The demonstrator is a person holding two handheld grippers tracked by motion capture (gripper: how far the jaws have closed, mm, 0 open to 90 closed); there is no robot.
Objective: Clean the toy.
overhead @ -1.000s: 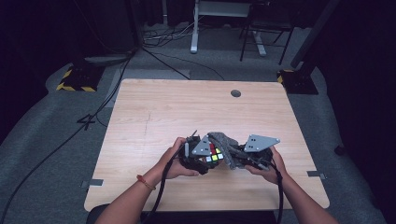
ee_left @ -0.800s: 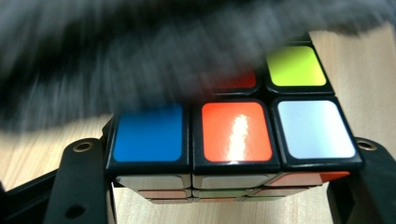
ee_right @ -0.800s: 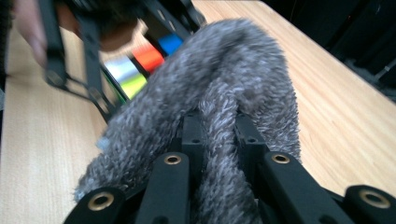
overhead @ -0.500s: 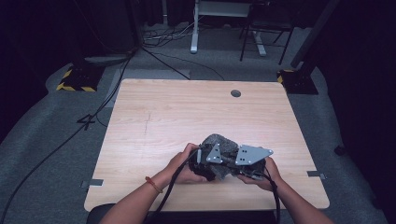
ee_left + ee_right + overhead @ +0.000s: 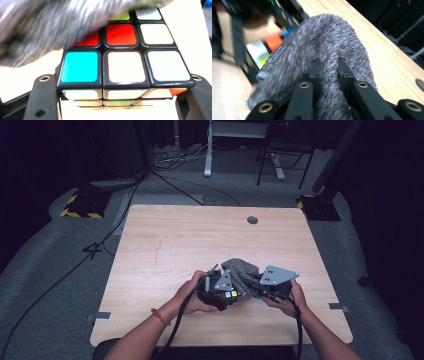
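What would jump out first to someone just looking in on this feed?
The bright puzzle cube clamped between the left gripper's jaws, low on the near side of the wooden table, catches the eye first. Next is the fuzzy grey cloth pinched in the right gripper, draped over the cube's far part. Both hands meet close together at the table's near edge.

In the high view the wooden table (image 5: 200, 245) is evenly lit from above while the room around it sinks into near black, and shadows beneath the hands are soft. The left gripper view is bright, the pale tiles of the puzzle cube (image 5: 125, 67) nearly washed out, the grey fuzzy cloth (image 5: 50, 25) smeared by motion blur. The right gripper view blurs at its left edge.
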